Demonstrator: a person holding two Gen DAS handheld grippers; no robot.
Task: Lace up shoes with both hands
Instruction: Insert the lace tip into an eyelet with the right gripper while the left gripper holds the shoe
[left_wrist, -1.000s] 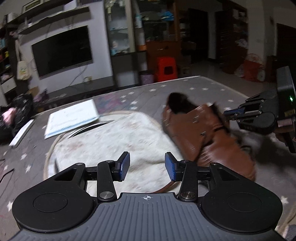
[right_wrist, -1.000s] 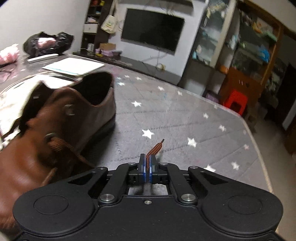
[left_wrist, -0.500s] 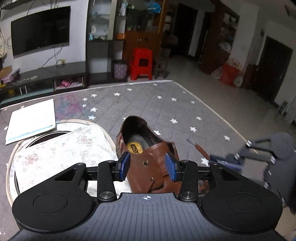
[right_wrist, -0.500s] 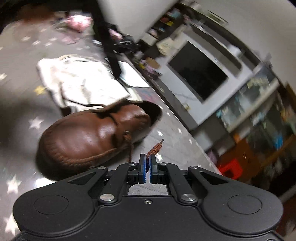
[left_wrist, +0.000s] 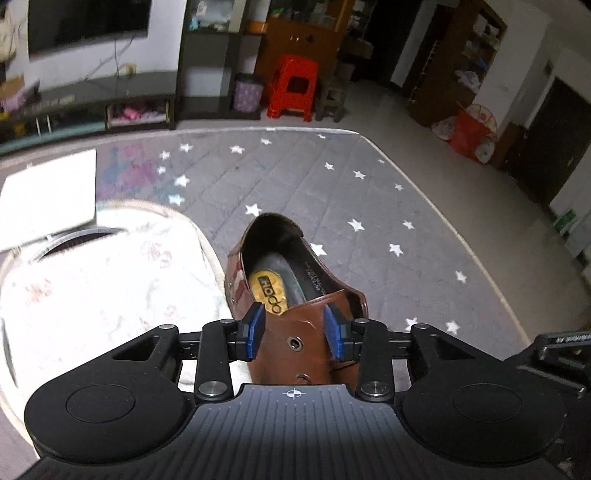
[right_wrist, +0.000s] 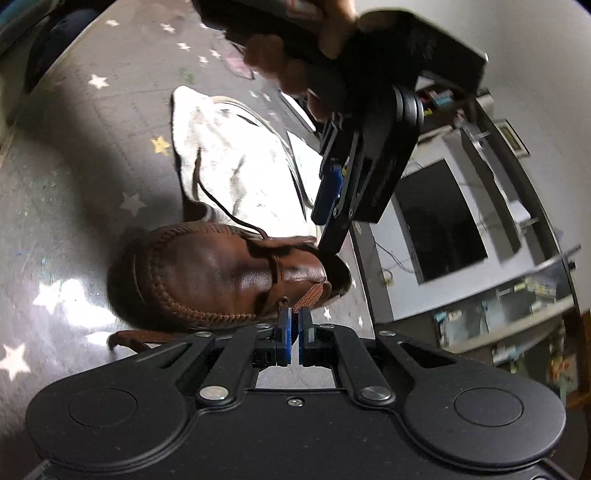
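Threading was the step in hand: the right gripper (right_wrist: 294, 328) pinched the lace tip (right_wrist: 310, 295), while the left gripper (left_wrist: 294, 329) was closing around the eyelet flap of the brown shoe (left_wrist: 291, 295) on the starred mat (left_wrist: 369, 192). Next, I judge, the tip needed aiming at the eyelet (left_wrist: 294, 343).

The left wrist camera sits just behind its fingers, tilted down, close over the heel opening of the brown shoe (left_wrist: 291, 295), facing the far room beyond the starred grey mat (left_wrist: 369, 192). The right wrist camera is rolled sideways, low beside the toe, looking across. Both views share the shoe, the mat and the white cloth (right_wrist: 236, 173).
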